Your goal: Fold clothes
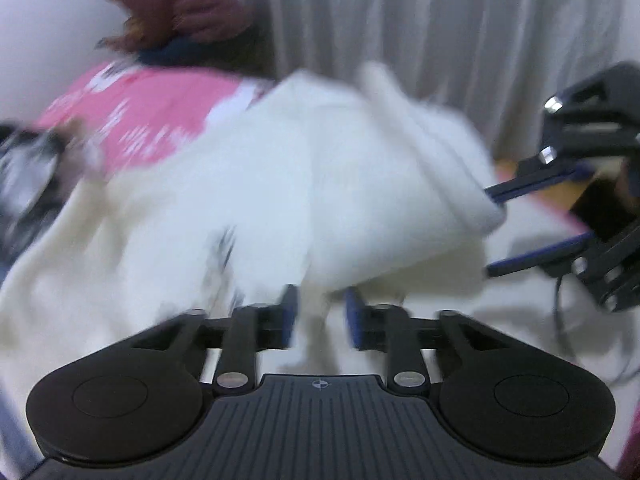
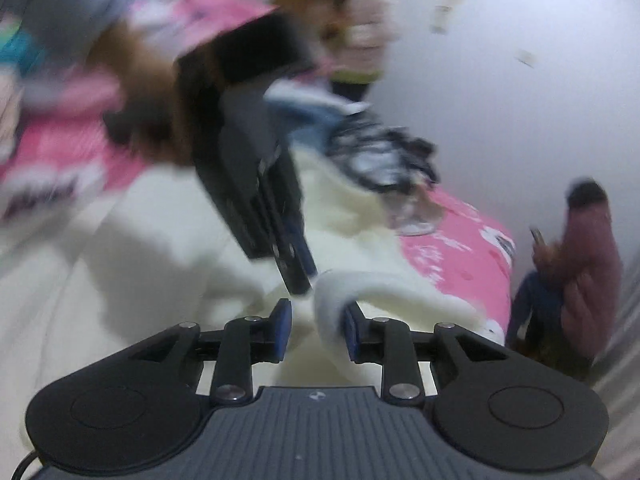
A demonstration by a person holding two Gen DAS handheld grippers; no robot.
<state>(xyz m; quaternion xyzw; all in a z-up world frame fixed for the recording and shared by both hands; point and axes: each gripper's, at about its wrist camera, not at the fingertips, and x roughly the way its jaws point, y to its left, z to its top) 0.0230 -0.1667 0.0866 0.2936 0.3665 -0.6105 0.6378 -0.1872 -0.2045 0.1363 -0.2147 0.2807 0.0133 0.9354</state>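
Left hand-held gripper (image 1: 320,316): your jaws stand apart, white cloth between them — grip cannot be judged.
Right hand-held gripper (image 2: 316,328): parted too, a cuff-like edge beside one finger.
White garment (image 1: 280,184): one, bunched on the pink bed (image 1: 132,116).
Beyond: one dark patterned garment (image 2: 384,156).

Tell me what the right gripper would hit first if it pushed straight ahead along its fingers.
Most likely the white garment: a thick fold of it already sits between the right gripper fingers. Just beyond that the left gripper points down into the same cloth, though blur makes depth uncertain.
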